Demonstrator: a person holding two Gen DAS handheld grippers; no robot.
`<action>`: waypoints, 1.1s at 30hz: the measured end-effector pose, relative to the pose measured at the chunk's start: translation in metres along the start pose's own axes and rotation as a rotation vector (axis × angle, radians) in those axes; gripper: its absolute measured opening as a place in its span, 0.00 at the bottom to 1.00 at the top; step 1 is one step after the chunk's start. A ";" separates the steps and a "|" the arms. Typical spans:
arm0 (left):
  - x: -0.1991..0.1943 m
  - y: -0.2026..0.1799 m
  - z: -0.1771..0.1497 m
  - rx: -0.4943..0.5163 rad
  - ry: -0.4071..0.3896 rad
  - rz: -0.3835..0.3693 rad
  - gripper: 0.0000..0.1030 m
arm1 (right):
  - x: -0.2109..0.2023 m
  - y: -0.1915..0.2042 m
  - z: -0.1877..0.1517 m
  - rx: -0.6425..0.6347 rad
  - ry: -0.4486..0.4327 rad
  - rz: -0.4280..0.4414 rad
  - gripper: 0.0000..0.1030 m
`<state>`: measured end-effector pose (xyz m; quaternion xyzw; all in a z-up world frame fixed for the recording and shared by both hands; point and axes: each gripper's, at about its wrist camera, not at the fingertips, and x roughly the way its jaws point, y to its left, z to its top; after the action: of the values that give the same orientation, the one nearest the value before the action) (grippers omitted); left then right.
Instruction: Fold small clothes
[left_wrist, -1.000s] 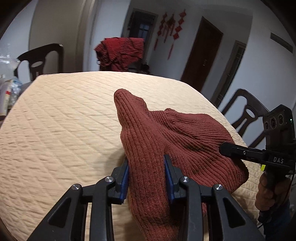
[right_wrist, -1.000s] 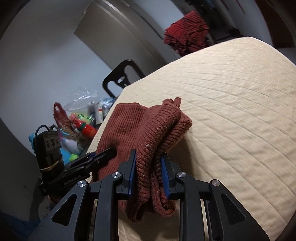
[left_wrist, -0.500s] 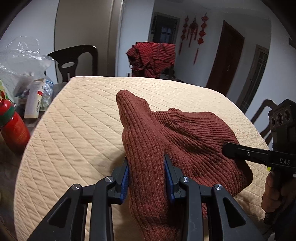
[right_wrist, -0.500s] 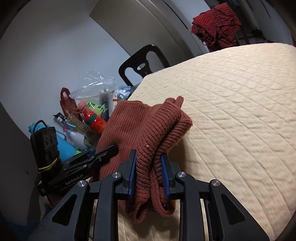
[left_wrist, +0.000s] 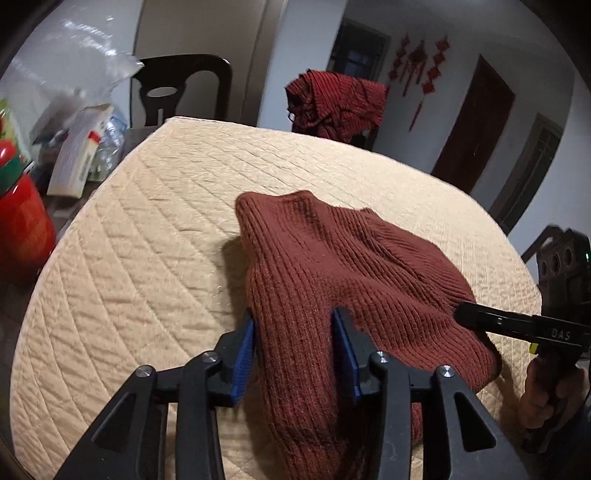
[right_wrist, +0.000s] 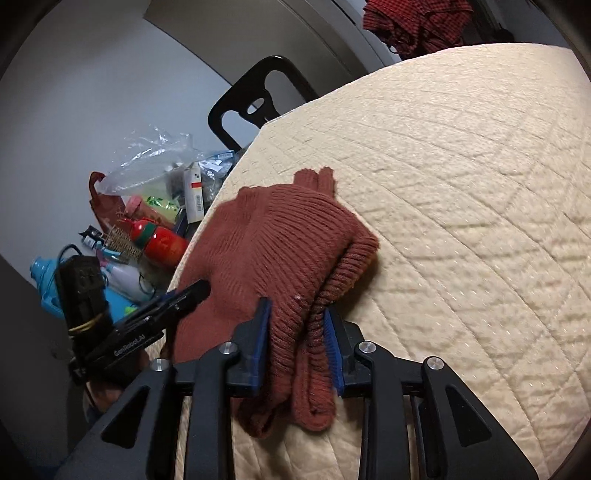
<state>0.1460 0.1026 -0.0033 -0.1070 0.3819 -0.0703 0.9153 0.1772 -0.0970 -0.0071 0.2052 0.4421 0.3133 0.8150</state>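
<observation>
I have my left claw (left_wrist: 295, 343) clamped on a thick fold of the sweater (left_wrist: 351, 277); my right claw (right_wrist: 297, 332) pinches its bunched ribbed edge. The sweater lies on the near quilt (left_wrist: 147, 258).

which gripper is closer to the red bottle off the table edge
Left. The left gripper grips the knit garment on the side toward the red bottle; the right gripper grips its far side.
</observation>
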 end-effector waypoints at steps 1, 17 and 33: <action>-0.003 0.002 0.000 -0.007 -0.006 0.003 0.44 | -0.007 0.003 -0.001 -0.014 -0.010 -0.017 0.30; -0.038 -0.020 -0.027 0.052 -0.044 0.038 0.43 | -0.015 0.038 -0.033 -0.277 0.040 -0.182 0.12; -0.010 -0.032 0.003 0.074 -0.033 0.072 0.42 | 0.005 0.031 0.003 -0.222 -0.003 -0.186 0.13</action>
<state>0.1398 0.0741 0.0138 -0.0605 0.3674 -0.0497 0.9268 0.1721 -0.0710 0.0106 0.0723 0.4206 0.2833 0.8589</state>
